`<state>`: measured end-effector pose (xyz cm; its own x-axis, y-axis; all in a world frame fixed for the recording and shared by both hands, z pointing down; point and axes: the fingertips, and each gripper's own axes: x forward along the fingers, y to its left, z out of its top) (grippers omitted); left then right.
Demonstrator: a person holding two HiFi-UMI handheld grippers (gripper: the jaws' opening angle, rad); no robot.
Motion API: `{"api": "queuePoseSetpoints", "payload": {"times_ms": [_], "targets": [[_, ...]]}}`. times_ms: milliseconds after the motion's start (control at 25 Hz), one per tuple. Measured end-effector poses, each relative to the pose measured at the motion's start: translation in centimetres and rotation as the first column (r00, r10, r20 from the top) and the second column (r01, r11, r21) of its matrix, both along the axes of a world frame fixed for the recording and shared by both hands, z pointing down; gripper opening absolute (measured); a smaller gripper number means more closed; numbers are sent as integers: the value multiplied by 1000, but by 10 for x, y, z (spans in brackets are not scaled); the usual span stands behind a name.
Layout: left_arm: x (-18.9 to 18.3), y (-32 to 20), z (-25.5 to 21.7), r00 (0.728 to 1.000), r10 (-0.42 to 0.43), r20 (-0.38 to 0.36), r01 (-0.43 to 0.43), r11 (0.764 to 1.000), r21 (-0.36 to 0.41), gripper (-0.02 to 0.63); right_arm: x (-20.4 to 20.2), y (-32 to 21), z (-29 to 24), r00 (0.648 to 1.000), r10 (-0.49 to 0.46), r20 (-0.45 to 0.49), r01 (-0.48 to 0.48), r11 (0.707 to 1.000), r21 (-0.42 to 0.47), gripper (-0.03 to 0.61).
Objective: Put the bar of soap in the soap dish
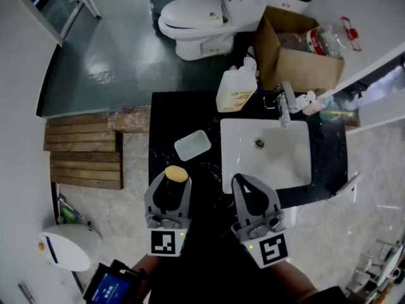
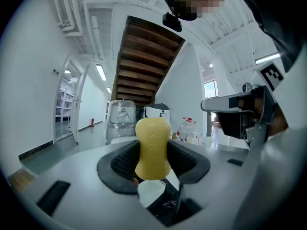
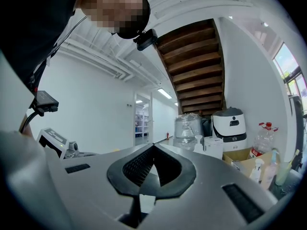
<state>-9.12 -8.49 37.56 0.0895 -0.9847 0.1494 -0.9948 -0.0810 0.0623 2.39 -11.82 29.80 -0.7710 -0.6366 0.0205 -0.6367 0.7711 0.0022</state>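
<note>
Left hand-held gripper (image 1: 170,178): pinching yellow, waisted soap bar (image 2: 152,145) | right hand-held gripper (image 3: 153,147): jaws together, empty

Top edge cuts off the toilet (image 1: 190,19) tank — left claw (image 1: 171,180) hides most of the soap (image 1: 176,173).

Bright, even light, fisheye-warped edges

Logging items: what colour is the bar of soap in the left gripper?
Yellow; the bar of soap shows best in the left gripper view.
</note>
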Motion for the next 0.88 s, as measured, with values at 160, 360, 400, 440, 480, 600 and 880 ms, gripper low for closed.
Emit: {"api": "queuePoseSetpoints", "payload": {"times_ms": [160, 360, 400, 440, 480, 600, 880], "targets": [[-4, -12, 10, 1000, 30, -5, -31, 999, -23, 178, -3, -7, 5, 1000, 27, -10, -27, 1000, -14, 8], [-6, -24, 25, 998, 63, -5, -63, 996, -58, 178, -7, -14, 9, 999, 48, -20, -49, 998, -27, 8], [-7, -26, 26, 998, 69, 1, -69, 996, -54, 178, -7, -15, 10, 998, 51, -24, -52, 998, -28, 8], [-8, -28, 28, 997, 74, 5, -73, 996, -54, 178, -6, -17, 10, 998, 56, -26, -57, 998, -30, 8], [-10, -29, 31, 997, 75, 4, -75, 995, -62, 178, -6, -18, 11, 998, 63, -26, -63, 997, -32, 8], [-13, -34, 37, 997, 69, -22, -70, 994, -79, 178, -5, -22, 12, 997, 78, -21, -78, 996, -41, 8], [-13, -47, 48, 993, 114, -18, -115, 990, -83, 178, -15, -19, 16, 996, 79, -33, -81, 996, -48, 8]]}}
